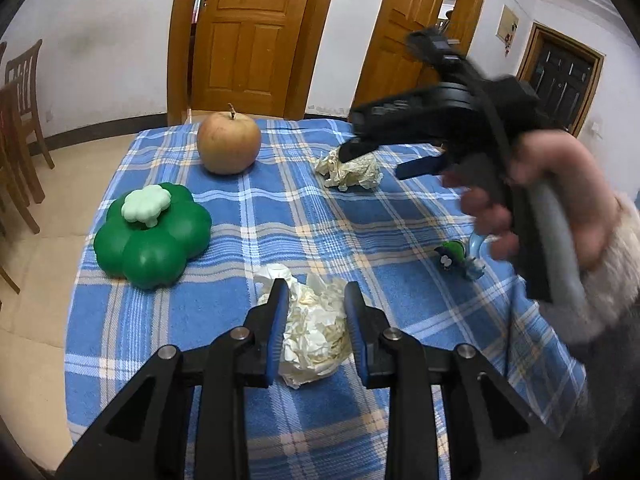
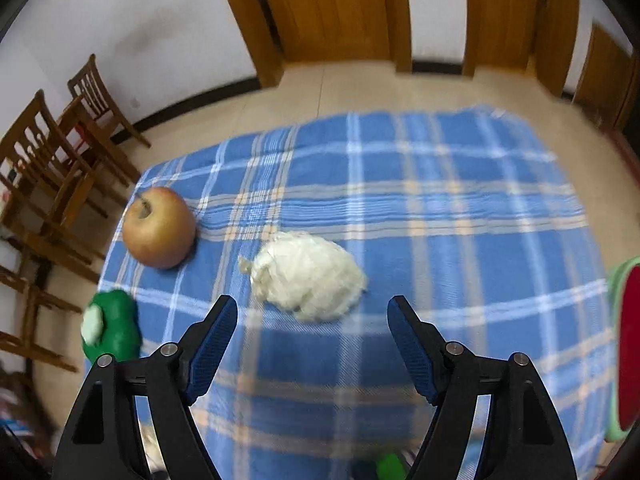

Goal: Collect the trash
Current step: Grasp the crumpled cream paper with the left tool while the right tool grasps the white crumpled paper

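Blue plaid tablecloth [image 1: 280, 216], wooden doors [image 1: 248, 32] at twelve; my left gripper [image 1: 316, 300] pinches crumpled tissue [image 1: 312, 332], right gripper [image 2: 312, 320] spread.

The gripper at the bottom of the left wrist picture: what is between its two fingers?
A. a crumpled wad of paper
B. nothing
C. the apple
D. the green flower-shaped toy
A: the left gripper has its blue pads closed on the crumpled wad of paper, while the apple sits far back on the blue plaid cloth.
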`<state>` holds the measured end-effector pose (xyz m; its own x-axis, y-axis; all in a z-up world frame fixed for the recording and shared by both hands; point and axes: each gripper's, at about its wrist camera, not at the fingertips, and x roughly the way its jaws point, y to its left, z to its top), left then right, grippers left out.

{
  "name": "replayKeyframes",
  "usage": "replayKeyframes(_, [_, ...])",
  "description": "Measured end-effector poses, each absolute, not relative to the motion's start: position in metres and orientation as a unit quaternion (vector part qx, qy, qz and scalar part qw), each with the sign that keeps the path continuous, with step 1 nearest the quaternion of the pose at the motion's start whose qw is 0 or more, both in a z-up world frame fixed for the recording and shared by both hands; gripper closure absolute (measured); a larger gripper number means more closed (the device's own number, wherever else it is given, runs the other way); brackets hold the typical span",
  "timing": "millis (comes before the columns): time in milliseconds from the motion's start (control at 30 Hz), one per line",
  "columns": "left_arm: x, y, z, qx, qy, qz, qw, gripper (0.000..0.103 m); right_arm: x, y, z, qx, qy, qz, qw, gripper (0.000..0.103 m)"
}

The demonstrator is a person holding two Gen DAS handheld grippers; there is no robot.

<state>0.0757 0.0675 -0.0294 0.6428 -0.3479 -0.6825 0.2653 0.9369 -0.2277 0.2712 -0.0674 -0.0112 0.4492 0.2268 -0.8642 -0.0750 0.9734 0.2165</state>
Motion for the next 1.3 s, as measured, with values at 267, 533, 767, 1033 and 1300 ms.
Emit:
replayKeyframes(267, [0.075, 0.079, -0.031, -0.090, 0.385, -0.186, 0.900, 0.068, 0.308, -0.055, -0.030, 0.067, 0.537, 0.084, 0.837, 0.035])
replayKeyframes(533, [0.068, 0.057, -0.030, -0.019, 0.382, -0.180, 0.906, 0.055, 0.287, -0.045, -0.024, 0.014, 0.517, 0.100, 0.850, 0.073])
replayKeyframes(767, [0.070, 0.062, -0.031, -0.027, 0.382, -0.171, 0.908, 0.067, 0.207, -0.058, 0.019, -0.005, 0.404, 0.104, 0.909, 0.073])
replayKeyframes(1033, [0.070, 0.062, -0.031, -0.026, 0.383, -0.169, 0.908, 0.068, 0.110, -0.082, 0.044, 0.005, 0.296, 0.096, 0.950, 0.071])
replayKeyframes(1300, [0.066, 0.040, -0.033, 0.041, 0.384, -0.160, 0.908, 0.058, 0.061, -0.082, 0.030, -0.028, 0.289, 0.082, 0.954, 0.071])
